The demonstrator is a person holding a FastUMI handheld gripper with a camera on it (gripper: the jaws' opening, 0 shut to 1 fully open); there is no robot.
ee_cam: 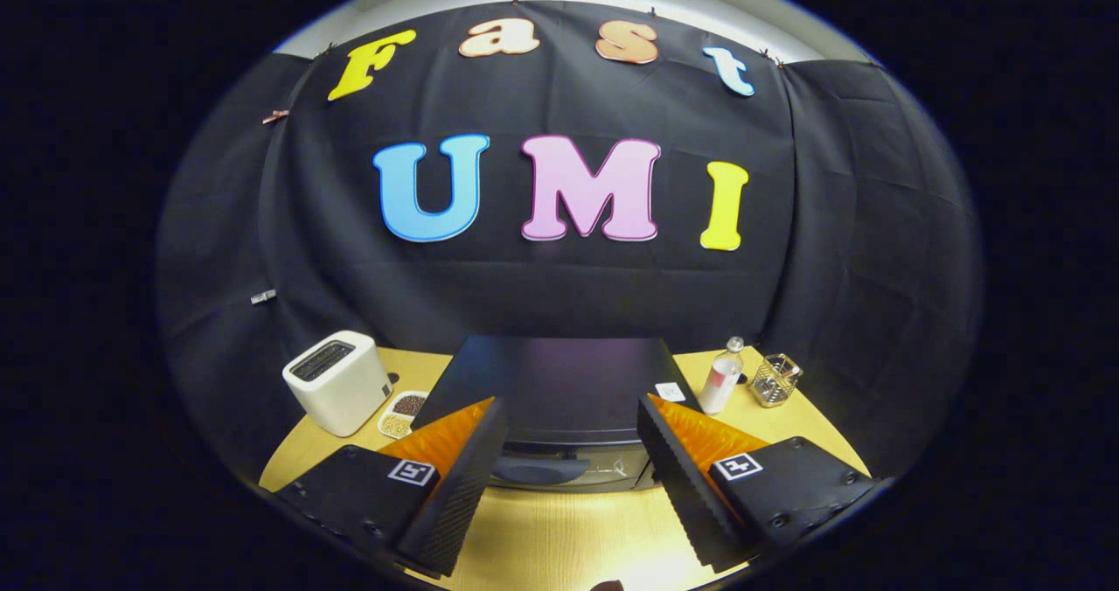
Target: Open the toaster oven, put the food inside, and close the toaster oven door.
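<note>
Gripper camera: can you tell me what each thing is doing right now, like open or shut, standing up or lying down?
Toaster oven: door shut, seen from above.
Gripper: open, fingers spread either side of the oven's front, holding nothing.
White toaster: upright, slots empty as far as I can tell.
Small dish: flat on the table, filled with something grainy.
Bottle: upright, cap on.
Wire holder: upright; contents unclear.

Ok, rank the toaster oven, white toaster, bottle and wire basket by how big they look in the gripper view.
1. Toaster oven, just ahead of the open gripper.
2. White toaster.
3. Bottle.
4. Wire basket, close to the bottle in apparent size, so that last pair is unsure.
</note>
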